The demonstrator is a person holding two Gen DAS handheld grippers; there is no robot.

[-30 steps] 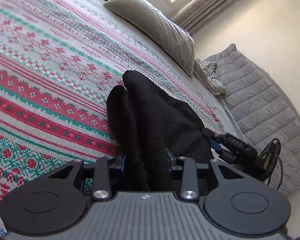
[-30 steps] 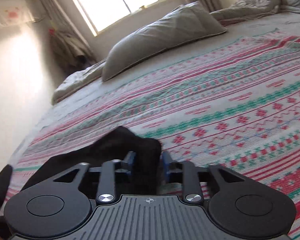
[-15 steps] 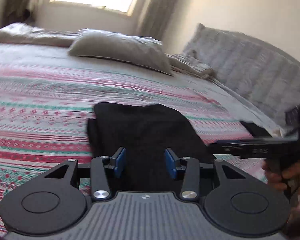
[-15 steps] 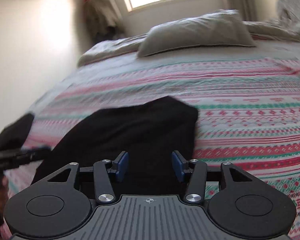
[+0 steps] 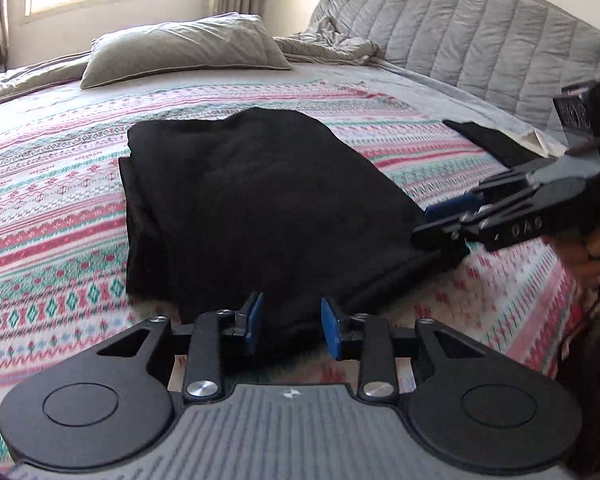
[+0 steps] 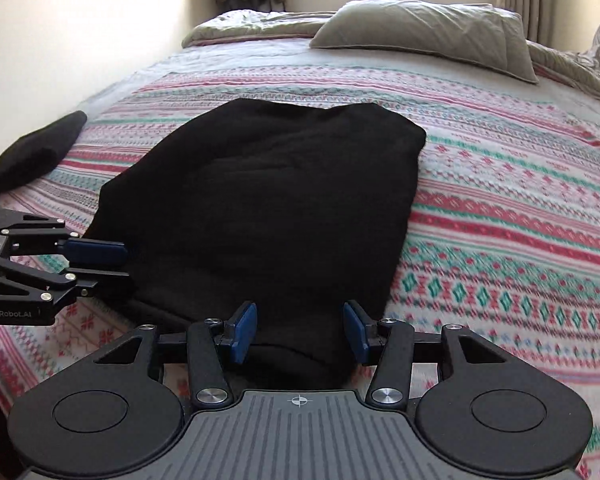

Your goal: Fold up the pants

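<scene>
The black pants (image 5: 252, 200) lie folded in a flat rectangle on the patterned bedspread (image 5: 52, 208). My left gripper (image 5: 291, 310) is at their near edge. Its blue pads (image 5: 254, 322) stand apart and are closing, with black cloth lying between them but not pinched. In the right wrist view the pants (image 6: 272, 200) fill the middle. My right gripper (image 6: 300, 318) is open over their near edge, its pads clear of the cloth. Each gripper shows in the other's view: the right gripper (image 5: 440, 224) by the pants' right corner, the left gripper (image 6: 100, 264) by their left side.
A grey pillow (image 5: 180, 50) and crumpled grey bedding (image 5: 328, 46) lie at the far end. A quilted headboard (image 5: 460, 20) runs along the right. Another black garment (image 6: 36, 152) rests at the bed's left edge. A person's hand (image 5: 592, 248) holds the right gripper.
Both grippers were shut on raised black cloth a second ago; both have let go and pulled back. The pants now lie flat and folded. Both views have rolled level.
</scene>
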